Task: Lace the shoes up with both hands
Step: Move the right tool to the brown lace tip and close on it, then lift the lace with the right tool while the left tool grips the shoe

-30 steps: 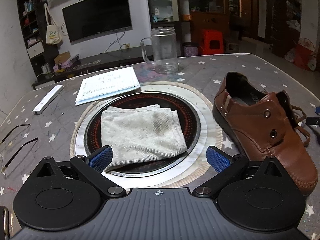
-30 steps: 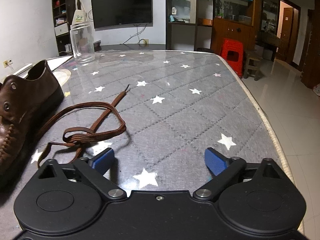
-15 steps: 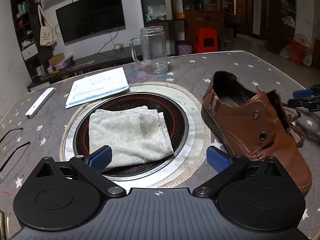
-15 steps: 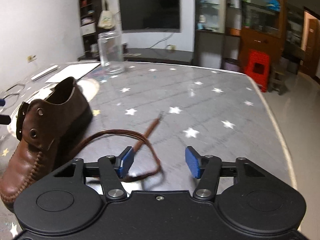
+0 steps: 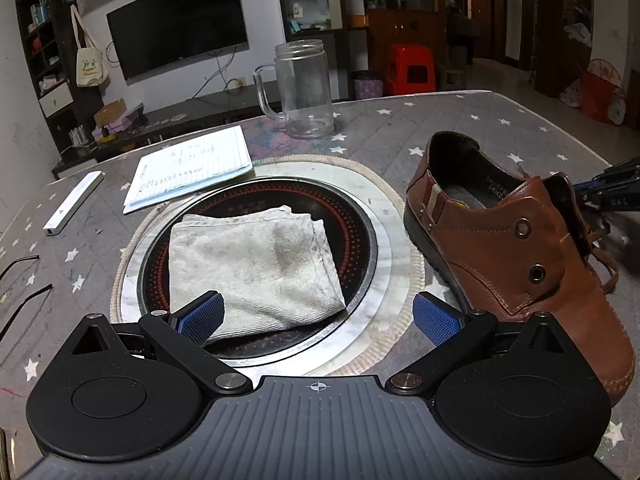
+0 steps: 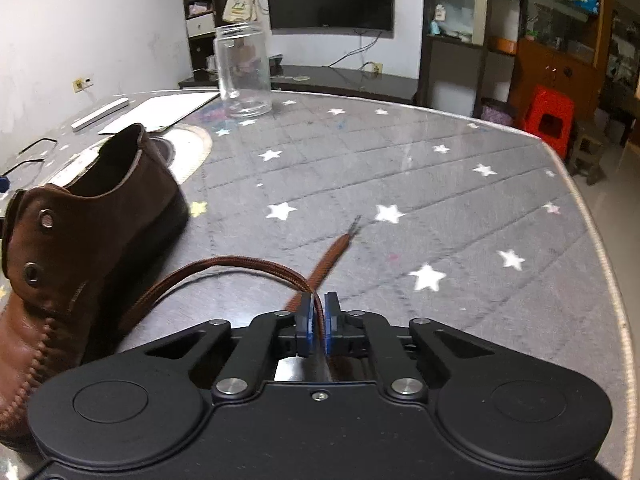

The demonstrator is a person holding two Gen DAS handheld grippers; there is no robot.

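A brown leather shoe (image 5: 516,248) lies on the star-patterned table, right of centre in the left wrist view; it also shows at the left of the right wrist view (image 6: 76,248), with two empty metal eyelets on its flap. A brown shoelace (image 6: 240,264) runs from the shoe across the table. My right gripper (image 6: 317,320) is shut on the shoelace, whose free tip (image 6: 354,226) points away ahead. My left gripper (image 5: 318,314) is open and empty, left of the shoe's toe, over the towel's near edge. The right gripper shows in the left wrist view (image 5: 612,192) beyond the shoe.
A folded grey towel (image 5: 252,264) lies on a round black cooktop (image 5: 360,232). A glass mug (image 5: 300,88), a paper sheet (image 5: 192,168), a white bar (image 5: 72,204) and glasses (image 5: 24,280) lie behind and left. The table edge (image 6: 592,232) runs along the right.
My right gripper has shut on the shoelace and lifted it off the table. My left gripper has moved slightly and stays open.
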